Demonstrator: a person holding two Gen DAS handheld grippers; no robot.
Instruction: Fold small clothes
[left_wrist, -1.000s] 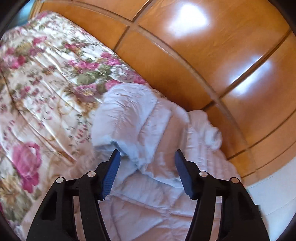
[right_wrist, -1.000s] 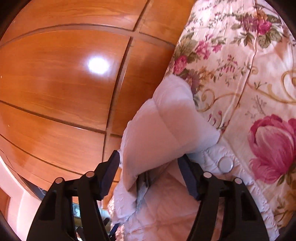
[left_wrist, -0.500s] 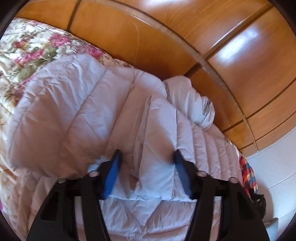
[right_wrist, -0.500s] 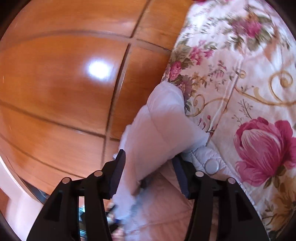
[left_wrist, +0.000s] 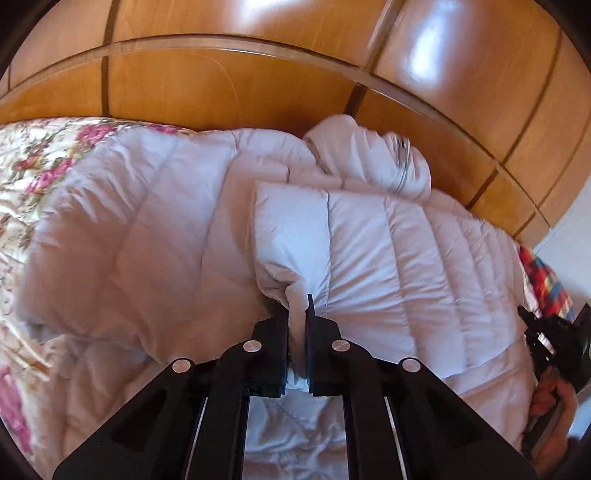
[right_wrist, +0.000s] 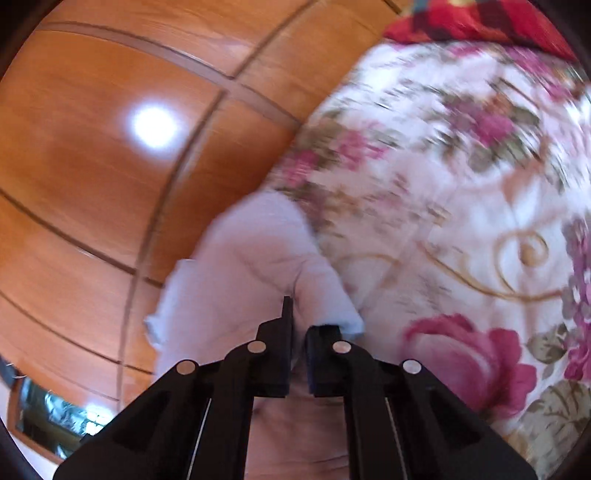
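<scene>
Pale lilac quilted puffer jacket (left_wrist: 369, 258) spread on floral rose-patterned bedspread (right_wrist: 461, 221) against glossy wooden panels (left_wrist: 221, 85), left gripper (left_wrist: 297, 314) jaws closing, pinching a jacket fold, left view alone shows a hand (left_wrist: 554, 406), right gripper (right_wrist: 299, 325) jaws pressed on jacket edge, no readable writing

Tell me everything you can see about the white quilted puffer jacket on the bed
The white quilted puffer jacket looks soft and padded, stitched in puffy channels. It lies spread across the floral bedspread, next to the glossy wooden wardrobe panels, with a bunched part showing a zip at its far end. One flap is folded over the middle. The left hand-held gripper pinches a fold of that flap as its jaws close; the right hand-held gripper is shut on another part of the jacket.
</scene>
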